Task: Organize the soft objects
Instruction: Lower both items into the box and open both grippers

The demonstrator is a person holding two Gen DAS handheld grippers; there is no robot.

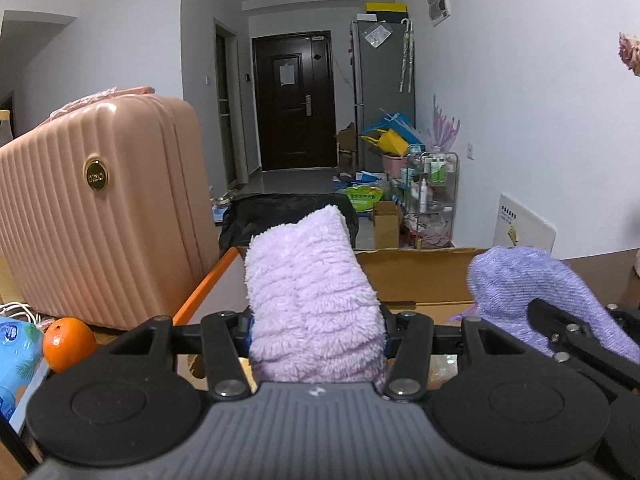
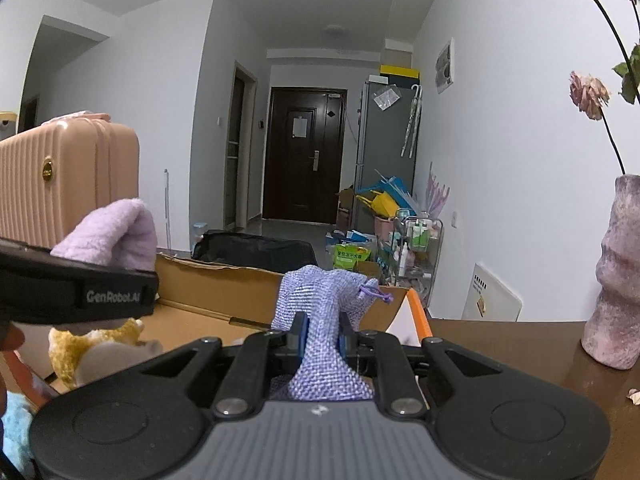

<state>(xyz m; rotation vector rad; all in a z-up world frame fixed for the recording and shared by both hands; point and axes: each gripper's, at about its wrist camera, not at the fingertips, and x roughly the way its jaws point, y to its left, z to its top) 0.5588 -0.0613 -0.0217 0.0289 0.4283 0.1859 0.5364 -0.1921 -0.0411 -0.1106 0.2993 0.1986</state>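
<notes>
Left wrist view: the left gripper (image 1: 318, 320) pinches a fluffy lilac cloth (image 1: 312, 296) upright above the near edge of the cardboard box (image 1: 416, 276), with a pink suitcase (image 1: 100, 208) left of the box. Right wrist view: the right gripper (image 2: 320, 336) clamps a woven purple cloth (image 2: 320, 300) over the same box, where a plush toy (image 2: 92, 348) lies inside.

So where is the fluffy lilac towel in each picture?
Left wrist view: the lilac towel is in the middle, clamped in the left gripper.
Right wrist view: it is at the left edge, sticking up above the left gripper's black finger.
Shared landmark: the dark door down the hall.
</notes>
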